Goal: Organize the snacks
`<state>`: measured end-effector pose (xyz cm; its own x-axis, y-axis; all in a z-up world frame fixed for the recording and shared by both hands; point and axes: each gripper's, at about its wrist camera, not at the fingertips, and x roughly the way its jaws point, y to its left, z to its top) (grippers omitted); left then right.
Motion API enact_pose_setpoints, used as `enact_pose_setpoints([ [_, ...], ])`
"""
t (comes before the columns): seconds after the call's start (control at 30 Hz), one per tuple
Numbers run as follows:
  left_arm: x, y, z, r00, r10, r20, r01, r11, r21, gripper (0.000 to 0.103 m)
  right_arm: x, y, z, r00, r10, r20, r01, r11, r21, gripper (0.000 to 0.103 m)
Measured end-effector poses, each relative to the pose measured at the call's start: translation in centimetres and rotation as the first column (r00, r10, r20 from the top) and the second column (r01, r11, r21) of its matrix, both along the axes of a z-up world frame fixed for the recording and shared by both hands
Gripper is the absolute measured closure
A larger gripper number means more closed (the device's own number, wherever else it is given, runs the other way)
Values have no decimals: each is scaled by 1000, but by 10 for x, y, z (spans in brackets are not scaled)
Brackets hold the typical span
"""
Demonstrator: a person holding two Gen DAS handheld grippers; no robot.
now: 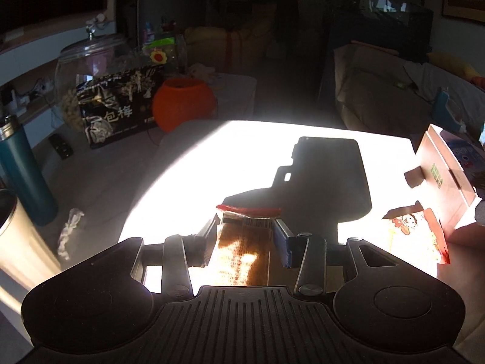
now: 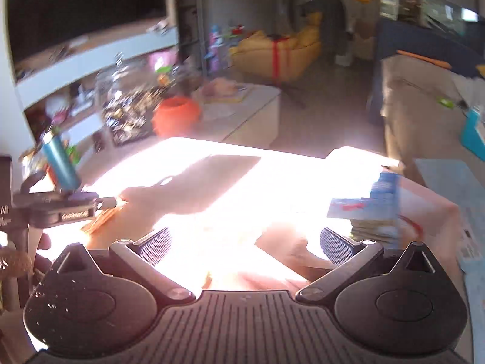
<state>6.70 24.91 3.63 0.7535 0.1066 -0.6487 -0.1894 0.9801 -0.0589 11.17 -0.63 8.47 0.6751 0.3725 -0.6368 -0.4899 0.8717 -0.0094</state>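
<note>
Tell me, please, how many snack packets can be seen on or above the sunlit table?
2 clearly: a brown packet clamped in the left gripper, and a cartoon-printed packet leaning by the cardboard box on the right. Glare may hide others.

The left gripper [image 1: 245,236] points forward and downward, its jaws partly closed and its pads pressing on both sides of a brown snack packet [image 1: 242,251]. The right gripper [image 2: 245,242] also tilts downward, its jaws spread wide with nothing between the pads. In the right wrist view the left gripper shows at the left edge, held by fingers [image 2: 44,242].
</note>
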Motion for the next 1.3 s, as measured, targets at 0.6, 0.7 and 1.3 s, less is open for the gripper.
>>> enact_pose_setpoints([
  [0.6, -42, -74, -5, 971, -238, -17, 235, 968, -88, 59, -63, 12, -56, 985, 124, -117, -137, 985, -108, 43],
  [0.7, -51, -112, -5, 941, -336, -28, 333, 940, -76, 58, -81, -24, -55, 989, 80, -123, -93, 991, -97, 40],
  [1.3, -107, -173, -2, 873, -475, -113, 477, 879, -7, 58, 13, 43, -26, 989, 107, -103, -109, 994, -14, 20],
])
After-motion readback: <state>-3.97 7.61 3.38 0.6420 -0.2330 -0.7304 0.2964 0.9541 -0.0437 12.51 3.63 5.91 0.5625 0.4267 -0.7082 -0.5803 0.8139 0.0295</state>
